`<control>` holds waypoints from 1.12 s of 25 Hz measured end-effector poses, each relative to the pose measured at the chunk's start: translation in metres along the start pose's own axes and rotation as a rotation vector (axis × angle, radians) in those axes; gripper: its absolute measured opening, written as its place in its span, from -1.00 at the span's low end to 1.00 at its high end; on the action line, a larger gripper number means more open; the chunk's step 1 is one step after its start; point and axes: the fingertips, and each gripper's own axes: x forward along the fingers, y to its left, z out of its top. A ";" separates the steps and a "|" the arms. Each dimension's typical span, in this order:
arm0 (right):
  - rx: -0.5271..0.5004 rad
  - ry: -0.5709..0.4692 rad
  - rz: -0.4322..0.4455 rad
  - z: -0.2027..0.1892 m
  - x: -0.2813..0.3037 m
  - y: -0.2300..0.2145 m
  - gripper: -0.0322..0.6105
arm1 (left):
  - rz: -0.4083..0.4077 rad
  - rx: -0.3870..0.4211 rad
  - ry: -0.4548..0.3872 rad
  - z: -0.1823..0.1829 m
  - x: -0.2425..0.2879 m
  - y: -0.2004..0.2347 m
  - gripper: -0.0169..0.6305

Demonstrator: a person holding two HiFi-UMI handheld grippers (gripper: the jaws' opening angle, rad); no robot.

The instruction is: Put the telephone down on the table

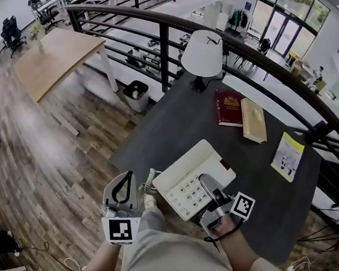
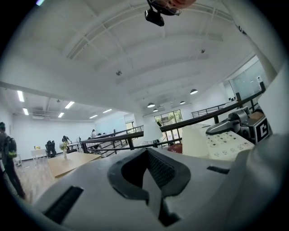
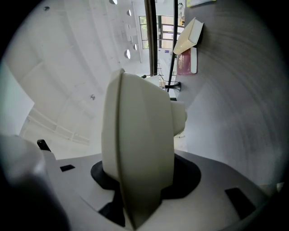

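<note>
1. Head view: right gripper [image 1: 209, 189] grips the telephone [image 1: 187, 163] by its near edge, holding it level just over the table [image 1: 174, 119].
2. Left gripper [image 1: 126, 181] is closed on nothing, apparently spare.

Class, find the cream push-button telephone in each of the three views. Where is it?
Head view: cream push-button telephone, lower centre.
Left gripper view: telephone at right edge, keypad showing.
Right gripper view: telephone fills centre, edge-on.
Shared landmark: dark red book.
</note>
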 end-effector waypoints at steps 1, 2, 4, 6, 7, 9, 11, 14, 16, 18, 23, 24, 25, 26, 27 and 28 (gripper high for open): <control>0.004 -0.017 0.005 0.002 0.011 0.000 -0.27 | -0.016 0.006 -0.006 0.001 0.010 0.009 -0.93; 0.006 -0.031 0.010 0.004 0.022 0.001 -0.27 | -0.029 0.014 -0.013 0.001 0.019 0.018 -0.93; 0.002 -0.056 0.019 0.008 0.044 0.004 -0.27 | -0.060 0.055 -0.018 0.001 0.038 0.033 -0.93; -0.001 -0.086 0.026 0.013 0.063 0.008 -0.27 | -0.106 0.086 -0.016 0.000 0.057 0.045 -0.93; -0.001 -0.104 0.029 0.016 0.070 0.010 -0.27 | -0.130 0.084 -0.019 0.001 0.066 0.050 -0.93; 0.003 -0.133 0.037 0.020 0.083 0.014 -0.27 | -0.170 0.064 -0.031 0.006 0.080 0.061 -0.93; 0.003 -0.154 0.042 0.025 0.096 0.016 -0.27 | -0.187 0.053 -0.041 0.012 0.092 0.072 -0.93; -0.009 -0.172 0.033 0.035 0.109 0.014 -0.27 | -0.184 0.033 -0.053 0.016 0.110 0.081 -0.93; -0.009 -0.172 0.027 0.041 0.113 0.009 -0.27 | -0.165 -0.044 -0.050 0.014 0.118 0.083 -0.93; -0.004 -0.168 0.025 0.046 0.118 0.006 -0.27 | -0.158 -0.074 -0.043 0.012 0.123 0.083 -0.93; 0.032 -0.155 0.007 0.054 0.121 -0.002 -0.27 | -0.166 -0.085 -0.001 0.009 0.133 0.074 -0.93; 0.035 -0.151 0.005 0.055 0.121 -0.003 -0.27 | -0.166 -0.088 0.009 0.008 0.135 0.073 -0.93; 0.037 -0.149 0.002 0.056 0.121 -0.004 -0.27 | -0.165 -0.091 0.014 0.008 0.136 0.073 -0.93; 0.039 -0.147 -0.001 0.058 0.121 -0.005 -0.27 | -0.163 -0.096 0.016 0.009 0.137 0.072 -0.93; 0.042 -0.148 -0.005 0.059 0.122 -0.007 -0.27 | -0.162 -0.095 0.017 0.009 0.138 0.071 -0.93; 0.045 -0.149 -0.009 0.061 0.122 -0.009 -0.27 | -0.165 -0.075 0.019 0.009 0.140 0.070 -0.93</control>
